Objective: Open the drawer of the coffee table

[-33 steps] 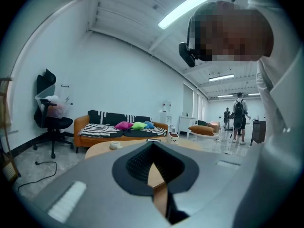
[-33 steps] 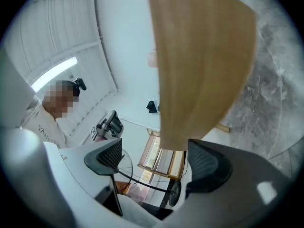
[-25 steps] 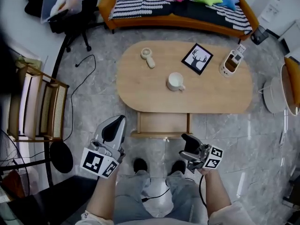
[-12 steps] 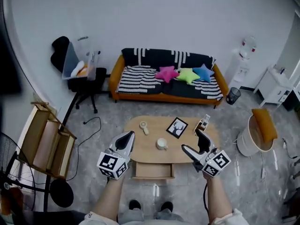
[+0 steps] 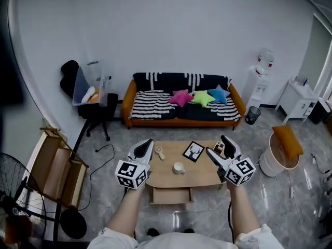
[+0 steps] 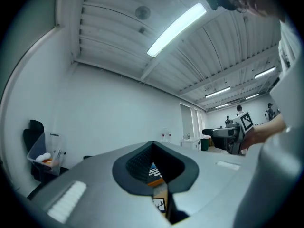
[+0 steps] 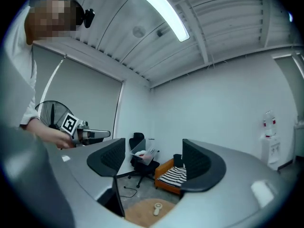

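Both grippers hover level above the coffee table (image 5: 199, 176), left gripper (image 5: 147, 145) pressed shut on nothing, right gripper (image 5: 218, 145) spread and empty; the drawer (image 5: 170, 195) stands pulled out from the table's near side, below and between them, seemingly nearer the left.

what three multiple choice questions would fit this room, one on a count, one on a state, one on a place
1. How many star cushions lie on the sofa?
A two
B three
C five

2. In what state is the drawer of the coffee table?
A pulled out
B pushed fully shut
C taken out of the table

3. Where does the mug stand?
A on the sofa
B in the drawer
C on the coffee table

Answers:
1 B: one pink, one green and one blue star lie in a row on the seat.
2 A: it juts from the table's near edge, its inside showing.
3 C: it sits on the tabletop between the handheld fan and the picture frame.
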`<action>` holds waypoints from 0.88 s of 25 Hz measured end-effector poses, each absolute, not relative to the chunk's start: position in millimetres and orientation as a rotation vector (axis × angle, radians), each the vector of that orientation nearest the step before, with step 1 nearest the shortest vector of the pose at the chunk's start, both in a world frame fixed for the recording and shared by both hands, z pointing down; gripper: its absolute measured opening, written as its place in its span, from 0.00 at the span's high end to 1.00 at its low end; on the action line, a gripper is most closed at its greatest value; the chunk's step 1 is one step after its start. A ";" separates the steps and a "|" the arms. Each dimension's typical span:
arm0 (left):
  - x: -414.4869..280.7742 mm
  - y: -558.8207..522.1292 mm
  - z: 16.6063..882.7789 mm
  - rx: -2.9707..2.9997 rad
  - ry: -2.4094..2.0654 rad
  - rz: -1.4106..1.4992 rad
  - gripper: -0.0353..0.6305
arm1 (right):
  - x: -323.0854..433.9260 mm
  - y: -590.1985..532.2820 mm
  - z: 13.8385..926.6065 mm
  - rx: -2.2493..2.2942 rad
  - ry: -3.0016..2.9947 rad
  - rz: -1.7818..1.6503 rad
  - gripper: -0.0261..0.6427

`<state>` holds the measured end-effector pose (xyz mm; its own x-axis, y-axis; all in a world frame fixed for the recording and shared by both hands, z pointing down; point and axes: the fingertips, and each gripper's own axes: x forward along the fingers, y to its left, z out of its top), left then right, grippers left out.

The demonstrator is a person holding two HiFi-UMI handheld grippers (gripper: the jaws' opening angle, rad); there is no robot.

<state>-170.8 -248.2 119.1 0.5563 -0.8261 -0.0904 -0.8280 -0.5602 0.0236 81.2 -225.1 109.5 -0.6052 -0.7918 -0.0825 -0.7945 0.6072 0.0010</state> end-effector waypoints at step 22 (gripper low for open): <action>-194.6 -265.7 128.8 -2.719 1.597 0.095 0.95 | 153.1 -242.9 130.0 -1.817 2.554 0.048 0.95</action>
